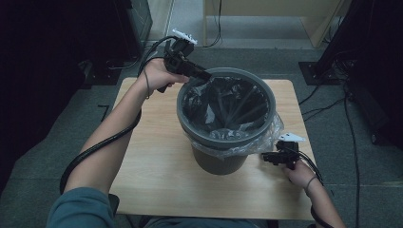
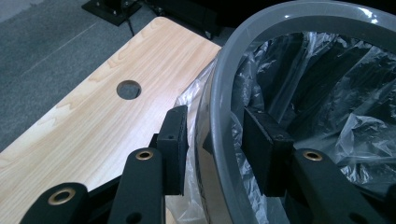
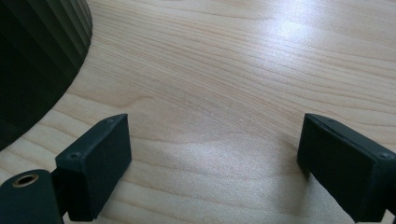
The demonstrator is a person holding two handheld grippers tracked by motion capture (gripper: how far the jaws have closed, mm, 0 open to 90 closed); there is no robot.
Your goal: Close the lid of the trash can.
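Pale wooden table (image 1: 157,156) carries a grey waste bin (image 1: 227,142) lined with a clear plastic bag (image 1: 223,102) at its centre. Left gripper (image 2: 215,140) straddles the far-left rim, jaws parted, not pressing. Right gripper (image 3: 212,163) gapes empty, near right.

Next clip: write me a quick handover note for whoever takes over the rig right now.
Left hand-held gripper: jaws straddle the bin rim, one outside, one inside over the bag; pads stand off, nothing gripped.
Right hand-held gripper: open over bare table, low beside the bin.
Done: clear bag lines the bin, its edge folded over the rim.
Left: check the bag's fit all round, then withdraw both grippers.
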